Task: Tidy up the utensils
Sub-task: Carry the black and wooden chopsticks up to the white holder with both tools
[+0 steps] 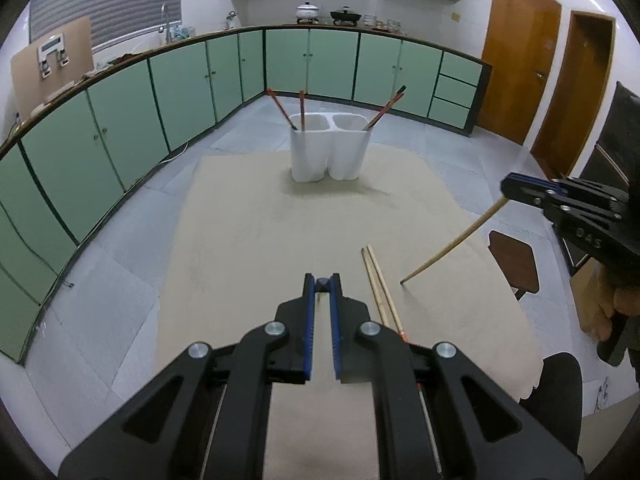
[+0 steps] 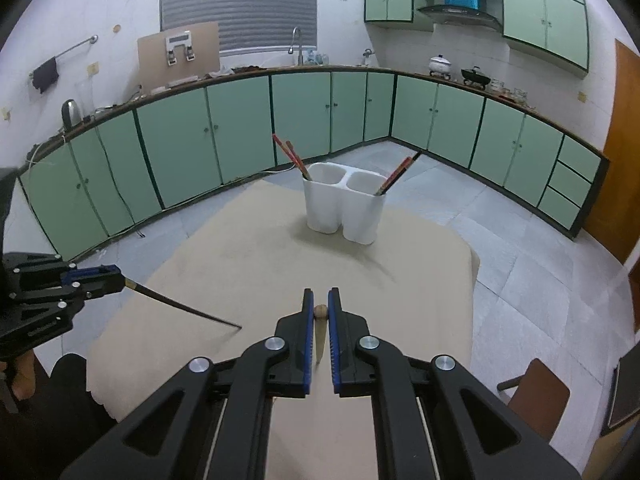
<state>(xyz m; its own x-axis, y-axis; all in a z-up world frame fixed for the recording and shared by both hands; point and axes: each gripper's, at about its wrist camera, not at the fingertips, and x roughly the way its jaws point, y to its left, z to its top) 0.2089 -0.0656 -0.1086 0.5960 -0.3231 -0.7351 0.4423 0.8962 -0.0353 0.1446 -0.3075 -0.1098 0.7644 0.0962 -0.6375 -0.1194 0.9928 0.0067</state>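
Chopstick (image 1: 452, 245) slanted down, right hand-held gripper (image 2: 319, 309) clamping

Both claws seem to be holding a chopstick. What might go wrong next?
Each chopstick is pinched only at its top end: the right gripper holds a light chopstick slanting to the table, the left gripper a dark chopstick. Either might swivel or slip. A long stick could also knock the white holder or miss its compartments.

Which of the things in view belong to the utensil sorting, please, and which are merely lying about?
Belonging to the job:
- white two-compartment holder
- dark chopsticks standing in it
- light chopstick in the right gripper
- dark chopstick in the left gripper
- pair of light chopsticks on the table

Lying about:
- pots on the counter
- kettle
- wooden chair
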